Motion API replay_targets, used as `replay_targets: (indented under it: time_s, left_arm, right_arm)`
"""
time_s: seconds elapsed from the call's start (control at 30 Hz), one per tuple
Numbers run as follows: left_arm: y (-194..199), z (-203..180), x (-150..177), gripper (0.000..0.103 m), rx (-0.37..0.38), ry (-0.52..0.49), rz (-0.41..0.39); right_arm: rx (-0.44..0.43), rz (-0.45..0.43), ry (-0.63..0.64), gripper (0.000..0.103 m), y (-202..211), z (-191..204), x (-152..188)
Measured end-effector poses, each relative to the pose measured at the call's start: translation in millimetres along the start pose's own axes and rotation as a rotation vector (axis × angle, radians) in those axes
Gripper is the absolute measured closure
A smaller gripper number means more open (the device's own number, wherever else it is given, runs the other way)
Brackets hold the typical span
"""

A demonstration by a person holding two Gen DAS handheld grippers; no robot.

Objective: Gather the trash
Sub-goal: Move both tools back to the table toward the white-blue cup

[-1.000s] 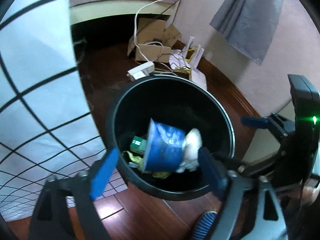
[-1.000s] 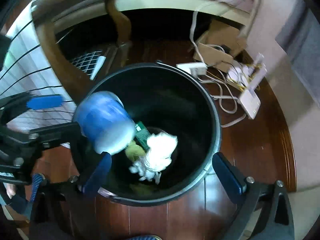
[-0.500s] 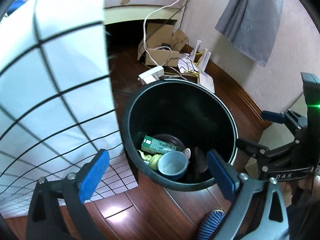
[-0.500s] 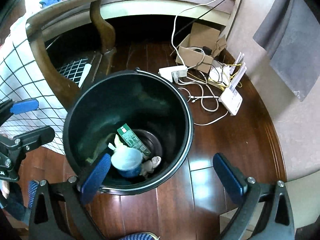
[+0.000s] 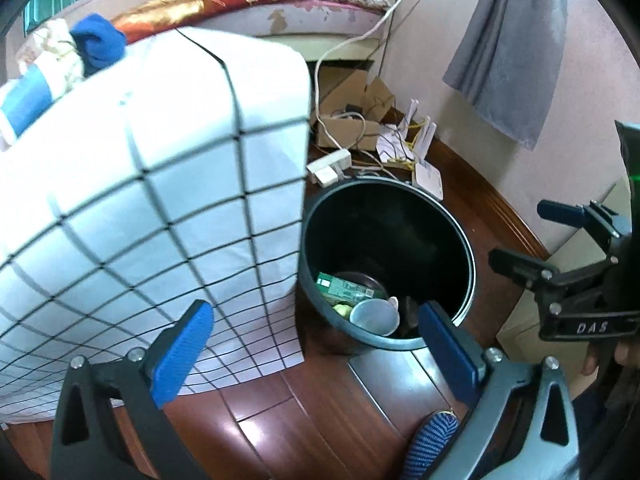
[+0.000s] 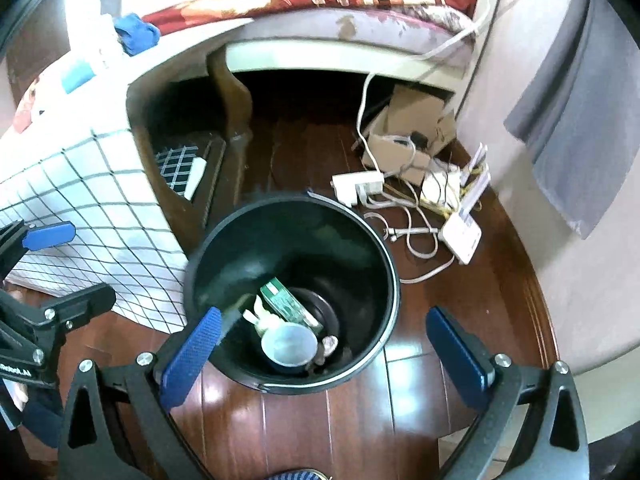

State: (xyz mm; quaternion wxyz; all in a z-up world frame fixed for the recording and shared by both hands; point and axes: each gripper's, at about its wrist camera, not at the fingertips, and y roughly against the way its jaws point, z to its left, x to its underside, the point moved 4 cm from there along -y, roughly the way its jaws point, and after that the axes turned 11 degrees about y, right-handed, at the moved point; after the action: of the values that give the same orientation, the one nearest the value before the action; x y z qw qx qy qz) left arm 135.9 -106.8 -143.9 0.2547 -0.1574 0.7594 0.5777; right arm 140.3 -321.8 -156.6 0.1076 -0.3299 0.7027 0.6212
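Note:
A black waste bin stands on the wooden floor below both grippers. At its bottom lie a blue cup with its mouth up, a green packet and a crumpled tissue. My left gripper hangs open above the bin's near rim with nothing between its blue pads. My right gripper is also open and empty over the near rim. Each gripper shows in the other's view: the right gripper at the right edge, the left gripper at the left edge.
A white checked tablecloth hangs close to the bin's left side, over a wooden table leg. Behind the bin lie a power strip, a router, cables and a cardboard box. A grey cloth hangs on the wall.
The blue cup and the tissue fell from between the grippers to the bin's bottom. Both grippers have risen and drawn back from the bin, and the left jaws stand wider.

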Motion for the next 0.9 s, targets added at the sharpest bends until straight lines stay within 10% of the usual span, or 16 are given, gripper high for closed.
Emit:
replay_targets:
  time_s: [0.9]
  left_arm:
    - [158.3, 197.7, -32.1, 0.003, -0.257, 0.332, -0.361]
  right_arm:
    - [-0.133, -0.263, 0.164, 0.000, 68.1, 158.6, -172.8]
